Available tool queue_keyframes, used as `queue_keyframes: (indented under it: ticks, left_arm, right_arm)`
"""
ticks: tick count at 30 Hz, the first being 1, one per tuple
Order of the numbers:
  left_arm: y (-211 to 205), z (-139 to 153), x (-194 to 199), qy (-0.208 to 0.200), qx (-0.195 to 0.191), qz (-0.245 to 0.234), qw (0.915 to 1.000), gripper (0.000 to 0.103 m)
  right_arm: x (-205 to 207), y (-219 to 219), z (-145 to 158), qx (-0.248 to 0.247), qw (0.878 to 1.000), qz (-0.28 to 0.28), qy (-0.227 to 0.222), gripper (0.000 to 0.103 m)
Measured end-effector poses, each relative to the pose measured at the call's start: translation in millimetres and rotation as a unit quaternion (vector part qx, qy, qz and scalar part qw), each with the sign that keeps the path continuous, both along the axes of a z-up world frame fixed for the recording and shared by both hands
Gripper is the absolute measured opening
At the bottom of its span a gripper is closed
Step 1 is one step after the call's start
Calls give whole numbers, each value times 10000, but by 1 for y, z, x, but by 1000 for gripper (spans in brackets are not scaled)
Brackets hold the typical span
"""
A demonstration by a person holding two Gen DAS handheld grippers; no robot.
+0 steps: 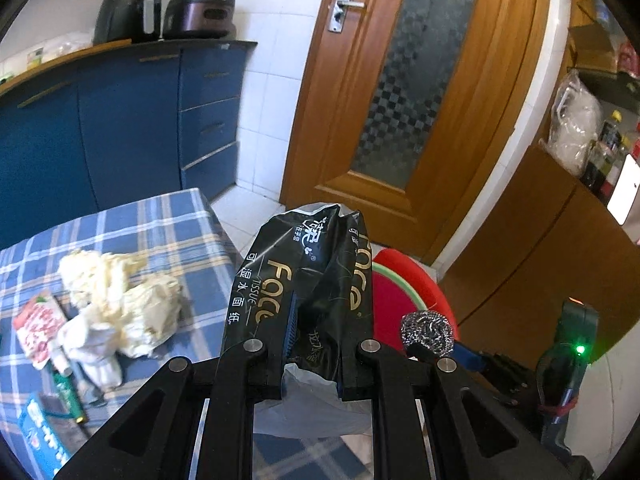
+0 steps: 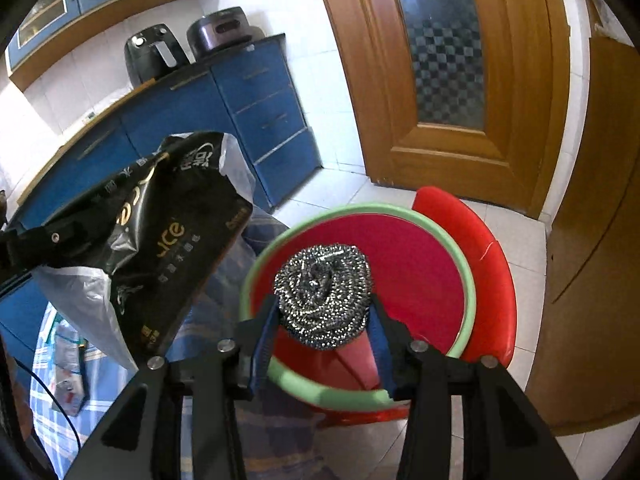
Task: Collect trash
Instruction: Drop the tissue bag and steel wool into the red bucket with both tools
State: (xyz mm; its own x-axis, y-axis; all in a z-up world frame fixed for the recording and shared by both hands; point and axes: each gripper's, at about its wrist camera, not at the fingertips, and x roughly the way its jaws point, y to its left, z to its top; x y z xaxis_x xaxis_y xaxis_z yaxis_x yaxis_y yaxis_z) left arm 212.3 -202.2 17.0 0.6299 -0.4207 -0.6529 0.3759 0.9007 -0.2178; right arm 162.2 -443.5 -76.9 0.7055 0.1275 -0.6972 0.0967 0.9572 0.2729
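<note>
My left gripper (image 1: 316,320) is shut on an empty black tissue wrapper (image 1: 304,276) with gold lettering, and a clear plastic flap hangs below it. In the right wrist view the same wrapper (image 2: 160,232) hangs at the left, above the table's edge. My right gripper (image 2: 322,312) holds a round steel-wool scourer (image 2: 324,296), its blue pads (image 2: 266,332) against both sides. The scourer hangs over a red basin with a green rim (image 2: 466,276), which sits on a red chair (image 2: 492,280). More trash lies on the checked table (image 1: 172,232): crumpled tissues (image 1: 120,300), a red snack wrapper (image 1: 38,328) and a blue box (image 1: 40,432).
Blue kitchen cabinets (image 1: 132,132) with two black appliances (image 1: 132,12) on top stand behind the table. A wooden door (image 1: 404,92) with patterned glass is straight ahead. A wooden cabinet (image 1: 532,248) with bags and bottles stands at the right. White floor tiles show between them.
</note>
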Motion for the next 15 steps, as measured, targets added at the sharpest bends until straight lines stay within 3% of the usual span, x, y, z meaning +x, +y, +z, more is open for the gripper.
queue_keyframes:
  ticks: [15]
  left_arm:
    - [-56,-47,39,475,298,-189,9982,15]
  right_arm:
    - [-3,-42,-5,144,9980,-565,-230,57]
